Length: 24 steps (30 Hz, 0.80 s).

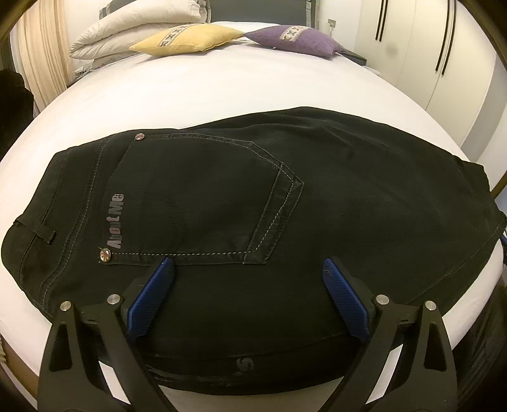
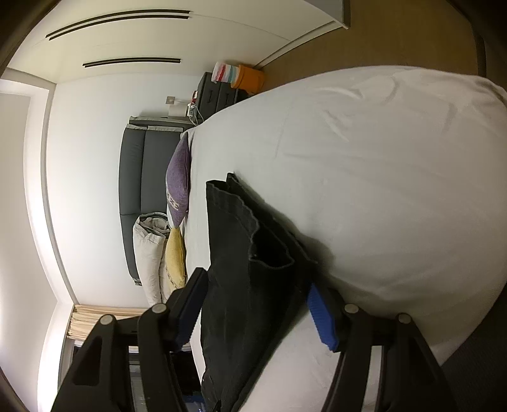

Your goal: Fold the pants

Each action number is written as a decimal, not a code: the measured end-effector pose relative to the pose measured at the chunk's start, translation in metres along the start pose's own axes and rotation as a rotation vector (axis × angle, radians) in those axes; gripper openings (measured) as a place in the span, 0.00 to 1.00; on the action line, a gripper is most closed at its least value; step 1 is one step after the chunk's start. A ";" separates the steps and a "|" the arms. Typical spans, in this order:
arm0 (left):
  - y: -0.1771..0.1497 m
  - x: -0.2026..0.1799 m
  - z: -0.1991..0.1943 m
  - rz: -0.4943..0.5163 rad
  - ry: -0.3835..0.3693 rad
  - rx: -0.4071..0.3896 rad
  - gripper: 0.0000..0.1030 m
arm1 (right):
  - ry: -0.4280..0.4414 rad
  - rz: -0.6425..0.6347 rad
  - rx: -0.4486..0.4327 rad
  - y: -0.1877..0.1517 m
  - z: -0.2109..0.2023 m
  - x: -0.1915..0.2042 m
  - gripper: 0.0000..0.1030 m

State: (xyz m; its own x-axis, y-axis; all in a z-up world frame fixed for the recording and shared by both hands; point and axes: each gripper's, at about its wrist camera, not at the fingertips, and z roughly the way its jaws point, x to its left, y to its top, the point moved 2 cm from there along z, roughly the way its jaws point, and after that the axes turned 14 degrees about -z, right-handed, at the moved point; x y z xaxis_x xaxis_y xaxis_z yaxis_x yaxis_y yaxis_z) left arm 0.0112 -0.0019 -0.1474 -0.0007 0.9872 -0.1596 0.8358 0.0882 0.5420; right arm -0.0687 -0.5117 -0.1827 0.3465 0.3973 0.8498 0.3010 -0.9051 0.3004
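The black pants lie flat on the white bed, already doubled leg on leg, waistband to the left and legs running right, near the bed's near edge. The left gripper hovers over the seat just below the back pocket, its blue pads wide apart and holding nothing. The right gripper straddles the leg end with its pads spread on either side of the cloth; they do not look pressed on it, so I judge it not gripped.

Risks: if the right pads close on only the top layer, the lower leg would stay behind and the fold would come out skewed. The hem there already gapes, which makes a single-layer catch likely. The denim sits close to the mattress edge, so a careless pull could drag it off. The soft sheet could also get pinched along with the cloth.

Far across the bed lie a yellow cushion, a purple cushion and a folded duvet; white wardrobe doors stand at the right
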 end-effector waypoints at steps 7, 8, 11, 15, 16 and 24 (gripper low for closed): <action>0.006 -0.001 0.005 -0.005 0.000 0.013 0.95 | 0.033 0.014 -0.002 0.004 0.018 0.004 0.45; 0.008 -0.002 0.005 -0.007 -0.007 0.018 0.95 | 0.039 0.026 -0.002 0.004 0.019 0.002 0.41; 0.012 -0.008 0.003 -0.019 -0.041 0.021 0.95 | 0.052 0.053 -0.005 0.003 0.025 -0.005 0.18; 0.017 -0.024 -0.001 -0.024 -0.086 0.026 0.95 | 0.054 0.054 -0.033 0.000 0.021 -0.012 0.07; 0.018 -0.030 -0.001 -0.022 -0.100 0.029 0.95 | 0.051 0.048 -0.039 0.000 0.020 -0.011 0.07; 0.024 -0.069 -0.006 -0.036 -0.203 0.049 0.95 | -0.073 -0.092 -0.071 0.002 0.013 0.019 0.07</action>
State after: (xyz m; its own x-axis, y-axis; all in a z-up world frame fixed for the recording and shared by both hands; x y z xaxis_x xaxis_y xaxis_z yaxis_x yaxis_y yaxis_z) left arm 0.0278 -0.0672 -0.1182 0.0756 0.9359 -0.3440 0.8631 0.1113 0.4927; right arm -0.0503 -0.5039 -0.1719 0.3850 0.4868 0.7841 0.2715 -0.8717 0.4079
